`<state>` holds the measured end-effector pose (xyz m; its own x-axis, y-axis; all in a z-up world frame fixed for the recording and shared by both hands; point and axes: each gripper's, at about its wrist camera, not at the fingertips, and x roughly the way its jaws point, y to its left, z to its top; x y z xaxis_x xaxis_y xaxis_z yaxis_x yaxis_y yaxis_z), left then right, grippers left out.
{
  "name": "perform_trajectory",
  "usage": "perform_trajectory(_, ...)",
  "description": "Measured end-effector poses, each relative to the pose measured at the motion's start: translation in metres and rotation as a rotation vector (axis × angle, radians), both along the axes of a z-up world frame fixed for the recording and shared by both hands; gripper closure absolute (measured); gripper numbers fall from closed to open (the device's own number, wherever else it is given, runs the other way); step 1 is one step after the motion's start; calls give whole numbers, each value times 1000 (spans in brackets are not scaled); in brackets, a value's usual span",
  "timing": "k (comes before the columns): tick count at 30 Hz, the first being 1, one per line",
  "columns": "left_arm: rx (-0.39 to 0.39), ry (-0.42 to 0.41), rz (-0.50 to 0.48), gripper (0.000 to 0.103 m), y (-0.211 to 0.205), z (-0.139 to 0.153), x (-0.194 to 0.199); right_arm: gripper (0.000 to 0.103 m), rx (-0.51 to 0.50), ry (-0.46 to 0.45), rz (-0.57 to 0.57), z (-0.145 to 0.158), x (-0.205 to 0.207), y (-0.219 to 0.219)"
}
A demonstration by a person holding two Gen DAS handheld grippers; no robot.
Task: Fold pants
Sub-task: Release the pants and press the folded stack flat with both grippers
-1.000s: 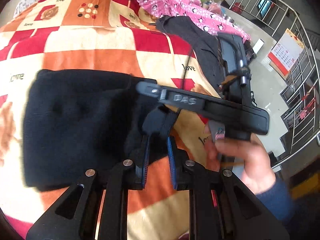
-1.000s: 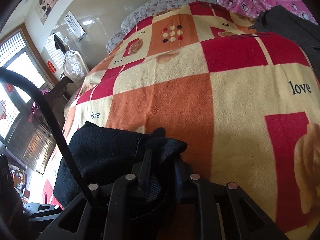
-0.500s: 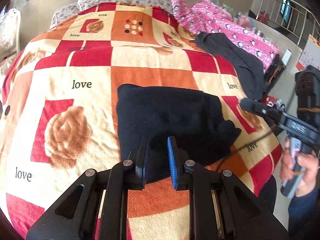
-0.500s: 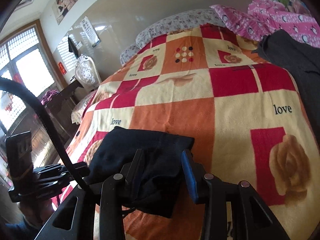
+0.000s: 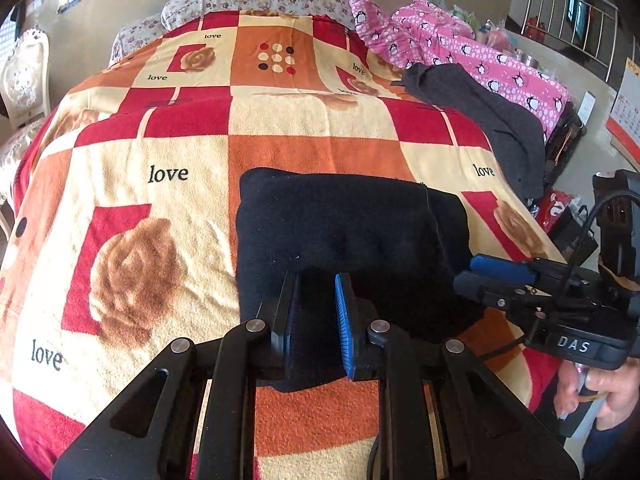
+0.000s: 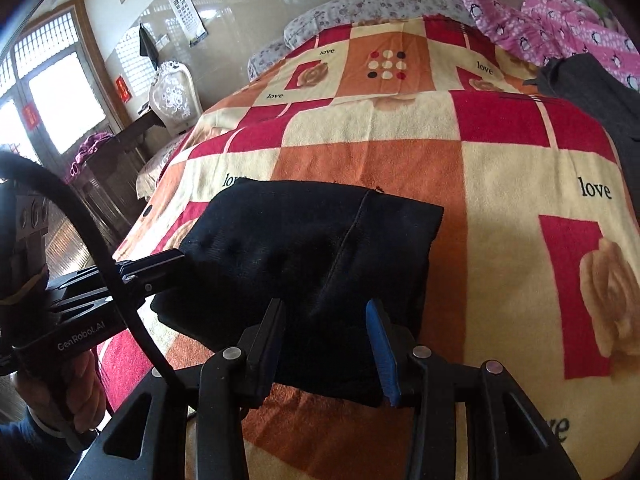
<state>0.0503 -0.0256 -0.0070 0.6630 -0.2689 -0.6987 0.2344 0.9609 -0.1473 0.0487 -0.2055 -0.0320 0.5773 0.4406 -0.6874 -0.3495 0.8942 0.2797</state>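
Observation:
The black pants (image 5: 352,236) lie folded into a thick rectangle on the checked red, orange and cream blanket (image 5: 192,176); they also show in the right wrist view (image 6: 312,248). My left gripper (image 5: 316,312) is open and empty, raised just above the pants' near edge. My right gripper (image 6: 326,344) is open and empty, also over the near edge. In the left wrist view the right gripper (image 5: 480,276) sits at the pants' right side. In the right wrist view the left gripper (image 6: 176,268) sits at their left side.
A dark grey garment (image 5: 484,108) and pink penguin-print bedding (image 5: 460,48) lie at the bed's far right. A floral pillow (image 5: 256,0) is at the head. A white chair (image 6: 176,96) and dark table stand left of the bed. A metal railing (image 5: 572,12) stands right.
Both grippers have let go of the pants and pulled back and up toward the near edge. The pants now lie flat as a folded rectangle.

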Motion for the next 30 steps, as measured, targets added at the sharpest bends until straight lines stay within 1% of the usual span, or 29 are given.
perform_trajectory(6,-2,0,9,87,-2,-4,0,53,8,31,-28,-9,-4,-7)
perform_trajectory(9,9,-5,12,87,-3,-5,0,52,30,31,-36,-9,-5,-10)
perform_trajectory(11,15,-9,14,87,-4,-5,0,52,27,23,-37,-5,-7,-10)
perform_trajectory(16,-1,-22,17,87,2,2,-3,53,4,-5,-50,4,-11,-10)
perform_trajectory(20,-33,-49,31,87,14,14,-3,52,38,-14,-101,8,-6,-18)
perform_trajectory(21,-41,-48,33,87,17,16,-1,48,55,-8,-122,7,-2,-22)
perform_trajectory(22,-49,-44,38,87,21,17,3,39,77,4,-133,5,2,-25)
perform_trajectory(24,-66,-35,57,87,29,17,9,30,123,37,-136,1,13,-31)
perform_trajectory(26,-117,-18,60,87,39,15,16,30,151,83,-144,-7,23,-35)
perform_trajectory(28,-184,24,49,87,48,9,24,30,168,106,-150,-12,31,-38)
perform_trajectory(29,-209,44,44,80,51,6,28,30,176,114,-151,-15,33,-39)
perform_trajectory(30,-239,58,37,65,54,3,32,30,181,119,-148,-16,35,-39)
